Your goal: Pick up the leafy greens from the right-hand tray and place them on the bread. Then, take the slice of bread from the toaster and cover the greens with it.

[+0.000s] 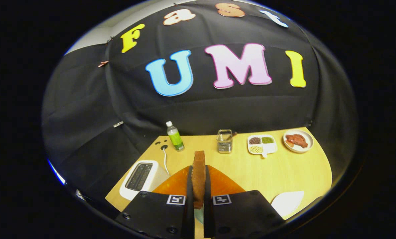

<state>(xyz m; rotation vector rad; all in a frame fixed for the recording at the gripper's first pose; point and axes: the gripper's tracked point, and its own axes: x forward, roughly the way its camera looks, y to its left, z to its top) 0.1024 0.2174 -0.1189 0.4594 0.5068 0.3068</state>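
My gripper (pixel 198 191) is shut on a slice of toasted bread (pixel 198 176), which stands on edge between the fingers, above an orange mat (pixel 176 182). The white toaster (pixel 140 179) sits to the left of the fingers, its slots dark. Part of a white tray (pixel 287 201) shows to the right of the fingers. A bit of pale green shows low between the fingers, under the slice; what it is I cannot tell.
At the back of the wooden table (pixel 277 172) stand a green bottle (pixel 175 136), a clear glass container (pixel 224 141), a divided white dish (pixel 262 145) of small foods and a plate (pixel 298 141) with reddish meat. The toaster's cord (pixel 165 156) runs to the wall.
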